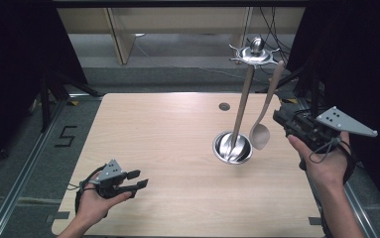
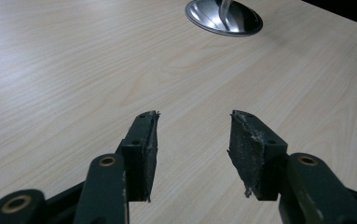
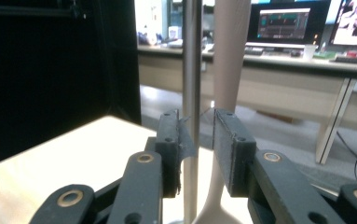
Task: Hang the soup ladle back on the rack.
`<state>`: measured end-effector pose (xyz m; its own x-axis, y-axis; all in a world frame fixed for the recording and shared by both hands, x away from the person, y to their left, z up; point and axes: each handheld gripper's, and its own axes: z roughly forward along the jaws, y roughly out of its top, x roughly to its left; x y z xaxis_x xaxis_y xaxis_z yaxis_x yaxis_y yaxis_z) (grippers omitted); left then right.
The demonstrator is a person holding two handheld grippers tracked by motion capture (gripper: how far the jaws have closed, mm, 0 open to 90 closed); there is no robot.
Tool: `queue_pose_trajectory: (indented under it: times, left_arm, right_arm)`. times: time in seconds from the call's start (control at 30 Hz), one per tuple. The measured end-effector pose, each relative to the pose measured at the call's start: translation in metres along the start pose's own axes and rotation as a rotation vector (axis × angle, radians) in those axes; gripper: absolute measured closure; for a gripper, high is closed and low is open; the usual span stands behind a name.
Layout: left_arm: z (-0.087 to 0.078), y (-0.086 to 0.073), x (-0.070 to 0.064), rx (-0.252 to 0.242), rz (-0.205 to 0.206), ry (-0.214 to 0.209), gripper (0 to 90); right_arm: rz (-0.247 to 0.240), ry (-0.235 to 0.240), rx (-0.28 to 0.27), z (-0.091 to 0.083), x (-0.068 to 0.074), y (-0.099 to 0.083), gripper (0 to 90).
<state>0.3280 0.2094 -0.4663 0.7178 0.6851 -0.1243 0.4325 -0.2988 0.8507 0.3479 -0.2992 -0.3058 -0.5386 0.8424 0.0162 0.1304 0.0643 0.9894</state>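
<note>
Bare table (image 1: 167, 134) from 6 to 10 o'clock, free passage. Obstacles at 2 o'clock: stand base (image 1: 232, 147), its upright pole (image 1: 242, 106), hanging spoon (image 1: 263, 116) just beside. Right gripper (image 3: 199, 140) faces pole and spoon, narrow jaw gap.

Three cameras: one fixed overhead, one riding on each pair of tongs.

The high view looked forward and down over the pale wooden rectangular table (image 1: 167, 148), taking in both tongs. The left gripper view sat low and close above the tabletop, facing past its own parted black jaws toward the round shiny steel base (image 2: 223, 17) ahead; the high view shared that base (image 1: 232, 147). The right gripper view looked level, very near the thin steel pole (image 3: 191, 93) and beige wooden spoon (image 3: 229, 84) just beyond its jaws; both showed from overhead.
</note>
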Motion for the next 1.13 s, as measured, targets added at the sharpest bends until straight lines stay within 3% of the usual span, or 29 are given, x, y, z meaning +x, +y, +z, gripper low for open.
queue_pose_trajectory:
  times: [0.27,0.4,0.43,0.5,0.57,0.6,0.67,0.7,0.77,0.83,0.87,0.93,1.0,1.07,1.13]
  left_arm:
    - [0.0,0.0,0.0,-0.001,-0.004,-0.003,50.7]
    - [0.0,0.0,0.0,0.0,-0.004,-0.001,50.4]
    - [0.0,0.0,0.0,0.0,-0.003,0.001,50.2]
    - [0.0,-0.001,0.0,-0.001,-0.005,0.0,49.9]
    - [0.0,-0.001,0.001,0.003,-0.004,0.002,49.7]
    - [0.0,-0.001,0.001,0.005,-0.005,0.002,49.5]
    - [0.001,-0.002,0.001,0.001,-0.021,0.005,49.1]
    - [0.001,-0.002,0.001,-0.001,-0.023,0.006,48.9]
    - [0.0,-0.002,0.002,-0.001,-0.007,0.006,48.3]
    - [0.001,-0.002,0.002,-0.008,-0.014,0.008,47.6]
    - [0.002,-0.002,0.002,-0.006,-0.01,0.012,47.2]
    - [0.002,-0.002,0.003,-0.001,-0.003,0.006,46.4]
    - [0.003,-0.002,0.003,-0.002,0.004,0.008,45.6]
    - [0.004,-0.002,0.003,-0.004,0.005,0.012,44.7]
    - [0.004,-0.002,0.003,-0.007,0.005,0.008,44.2]
  right_arm:
    - [0.007,-0.007,0.077,-0.015,0.002,-0.033,68.3]
    - [0.065,-0.022,0.144,-0.021,0.003,-0.06,65.5]
    - [0.056,-0.018,0.163,-0.021,0.001,-0.069,64.8]
    - [0.079,-0.042,0.215,-0.023,0.001,-0.086,62.9]
    - [0.069,-0.063,0.249,-0.023,-0.001,-0.104,61.2]
    - [0.101,-0.07,0.259,-0.023,0.001,-0.111,60.6]
    - [0.087,-0.101,0.309,-0.024,0.002,-0.122,58.9]
    - [0.076,-0.122,0.36,-0.025,0.002,-0.127,58.1]
    - [0.049,-0.122,0.361,-0.024,-0.001,-0.132,57.2]
    - [0.078,-0.148,0.395,-0.025,0.002,-0.138,55.8]
    - [0.064,-0.145,0.415,-0.026,0.0,-0.14,54.5]
    - [0.101,-0.149,0.406,-0.026,0.001,-0.14,53.1]
    - [0.063,-0.143,0.389,-0.026,-0.003,-0.141,52.2]
    - [0.117,-0.153,0.404,-0.027,0.0,-0.142,51.0]
    - [0.122,-0.148,0.403,-0.026,-0.001,-0.143,50.3]
